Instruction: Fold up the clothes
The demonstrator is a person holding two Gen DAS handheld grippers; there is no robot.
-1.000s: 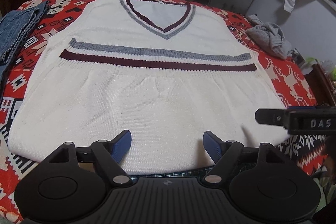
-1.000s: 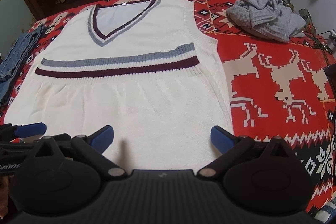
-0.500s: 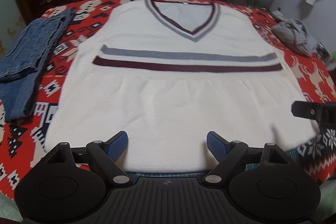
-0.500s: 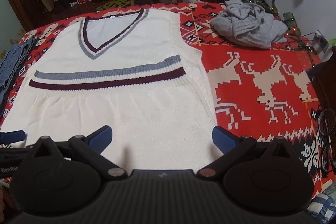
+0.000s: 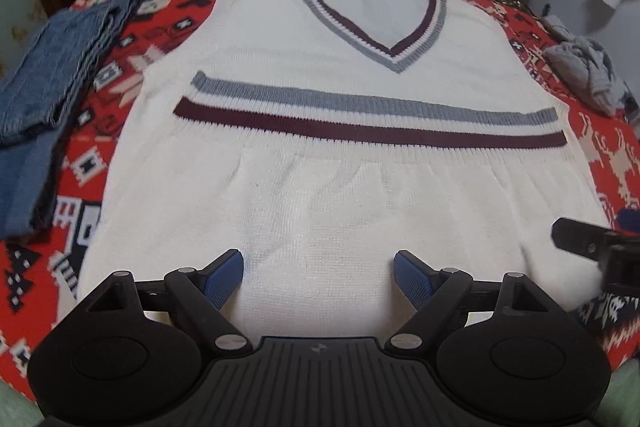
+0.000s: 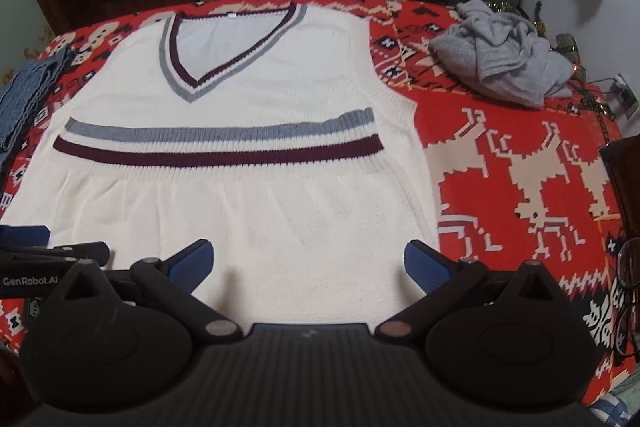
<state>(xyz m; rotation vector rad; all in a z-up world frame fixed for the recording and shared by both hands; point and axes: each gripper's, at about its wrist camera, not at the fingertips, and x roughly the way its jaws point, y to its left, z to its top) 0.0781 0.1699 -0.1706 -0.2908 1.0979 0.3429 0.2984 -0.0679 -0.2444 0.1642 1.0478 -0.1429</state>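
1. My left wrist view looks forward along its two blue-padded fingers (image 5: 224, 277), low over the near hem of the cream knitted V-neck vest (image 5: 328, 195), facing the cluttered far end of the room.
2. My right wrist view sits beside it, further right, facing the same way over the vest (image 6: 240, 211) from about the same closeness.
3. Both views share the vest, the red patterned cloth (image 5: 100, 123) on the surface, the folded blue denim (image 5: 52, 75) at left and the crumpled grey garment (image 6: 504, 63) at right.
4. Each camera catches the other gripper at its frame edge.
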